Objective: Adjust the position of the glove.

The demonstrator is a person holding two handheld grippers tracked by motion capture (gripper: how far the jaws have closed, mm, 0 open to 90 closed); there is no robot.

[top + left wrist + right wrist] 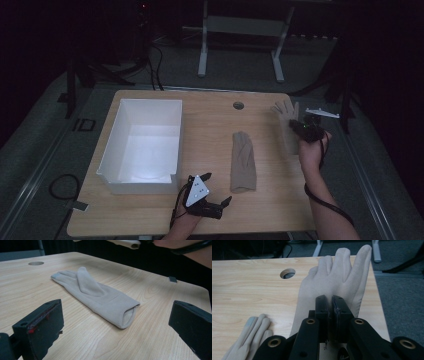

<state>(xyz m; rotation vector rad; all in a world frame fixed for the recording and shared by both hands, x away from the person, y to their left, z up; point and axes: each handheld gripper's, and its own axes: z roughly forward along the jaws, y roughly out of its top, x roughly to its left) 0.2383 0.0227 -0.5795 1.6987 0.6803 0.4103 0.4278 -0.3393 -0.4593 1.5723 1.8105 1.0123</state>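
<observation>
Gloves, two of them in beige, are what I am working on at the wooden tabletop [150, 210]. One glove [287, 125], at the tabletop's 2 o'clock, is pinched in my right tool [306, 127]; in the right gripper view the two black jaws stand pressed together on its fabric, with the fingers [342, 267] fanned out beyond them toward 12 o'clock. The second glove [243, 162] lies flat near the tabletop's middle, cuff toward 6 o'clock and fingertips toward 12, well apart from the first. My left tool [210, 192] sits at 6 o'clock near the front edge, jaws spread wide and gripping nothing; in the left gripper view the second glove's cuff [128, 316] lies on the wood ahead of them, touched by neither jaw. A white open box [145, 145] stands at 9 o'clock, just beside the left tool. A round cable hole [238, 105] is cut in the tabletop at 12 o'clock, between the box and the held glove.
</observation>
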